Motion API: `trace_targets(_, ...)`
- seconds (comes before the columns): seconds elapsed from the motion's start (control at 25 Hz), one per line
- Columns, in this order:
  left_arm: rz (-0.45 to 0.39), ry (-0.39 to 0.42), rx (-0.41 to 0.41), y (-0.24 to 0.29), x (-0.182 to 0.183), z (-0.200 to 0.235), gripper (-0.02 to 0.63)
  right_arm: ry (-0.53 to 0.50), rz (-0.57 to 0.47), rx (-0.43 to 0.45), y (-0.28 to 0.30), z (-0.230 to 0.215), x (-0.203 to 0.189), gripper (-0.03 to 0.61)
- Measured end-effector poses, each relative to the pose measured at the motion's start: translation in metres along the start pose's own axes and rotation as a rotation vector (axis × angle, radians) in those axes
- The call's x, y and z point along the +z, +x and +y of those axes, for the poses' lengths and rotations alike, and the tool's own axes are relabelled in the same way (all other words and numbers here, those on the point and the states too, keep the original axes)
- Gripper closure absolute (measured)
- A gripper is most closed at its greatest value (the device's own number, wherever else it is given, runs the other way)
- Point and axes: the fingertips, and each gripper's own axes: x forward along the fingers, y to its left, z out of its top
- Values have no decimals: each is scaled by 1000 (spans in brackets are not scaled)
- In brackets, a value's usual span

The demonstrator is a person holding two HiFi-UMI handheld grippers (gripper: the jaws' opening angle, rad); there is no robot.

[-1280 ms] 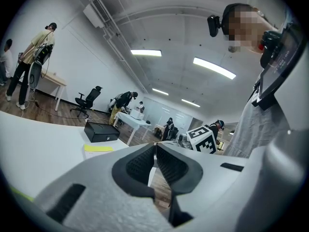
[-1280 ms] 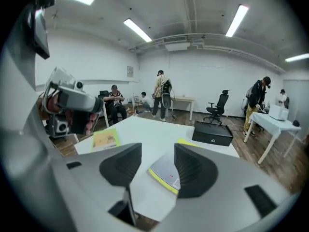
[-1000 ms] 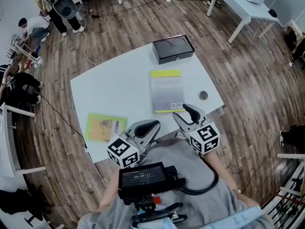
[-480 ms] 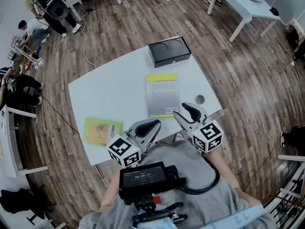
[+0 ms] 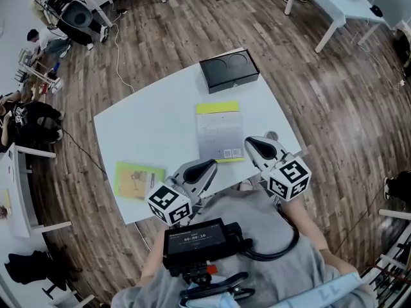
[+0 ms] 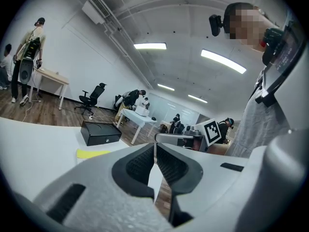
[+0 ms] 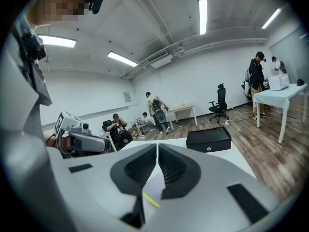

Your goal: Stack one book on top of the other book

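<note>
Two books lie apart on the table point(image 5: 160, 117): the grey-and-yellow book point(image 5: 219, 132) just ahead of the right gripper point(image 5: 250, 142), whose fingers have just closed together on nothing, and the green book point(image 5: 139, 179) left of the left gripper point(image 5: 208, 166), whose fingers are also together and empty.

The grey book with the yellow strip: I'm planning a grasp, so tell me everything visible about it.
The grey book is thin, rectangular and closed, with a yellow band along its far edge and dark print near the near edge. It lies flat on the white table, mid-table, apart from the black box beyond it. The right gripper, whose jaws have just closed on nothing, is by its near right corner; contact cannot be told.
</note>
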Motion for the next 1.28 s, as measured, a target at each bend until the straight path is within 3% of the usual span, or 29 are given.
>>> trace_targets(0.16,5,-2,26,6,1,10,589,71,-16,-3,0,-15,1,543)
trace_targets(0.56,1,48,93,16,27,42,590,107,-52,-2,6,-35,17,543)
trace_targets(0.84,116,46,134,32,4,79,589,177,19,9,33,-51,-16,543)
trace_targets(1.28,294,-80,259,42,-58,140,586,242,176,-4,70,-76,-79,540)
